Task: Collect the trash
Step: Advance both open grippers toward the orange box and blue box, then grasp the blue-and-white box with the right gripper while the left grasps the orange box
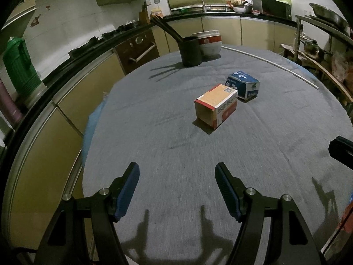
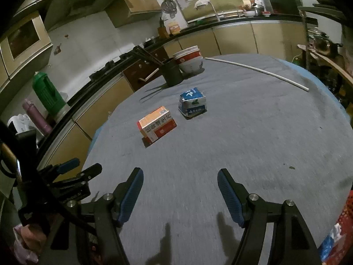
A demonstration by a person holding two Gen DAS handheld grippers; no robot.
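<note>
Above the grey table [image 1: 154, 132], left gripper [image 1: 177, 172] and right gripper [image 2: 180, 177] tilt down, half-spread and empty; the orange box [image 2: 157, 123] and blue carton [image 2: 192, 105] carry print too blurred to read.

We cannot read the tiny words on the orange box [image 2: 157, 123] or the blue box [image 2: 192, 104].

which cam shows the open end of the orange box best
The left wrist view. There the orange box turns its open end toward the camera, so you look into the hollow inside. The right wrist view shows the same box from its printed long side and top; the open end faces away and cannot be seen.
</note>
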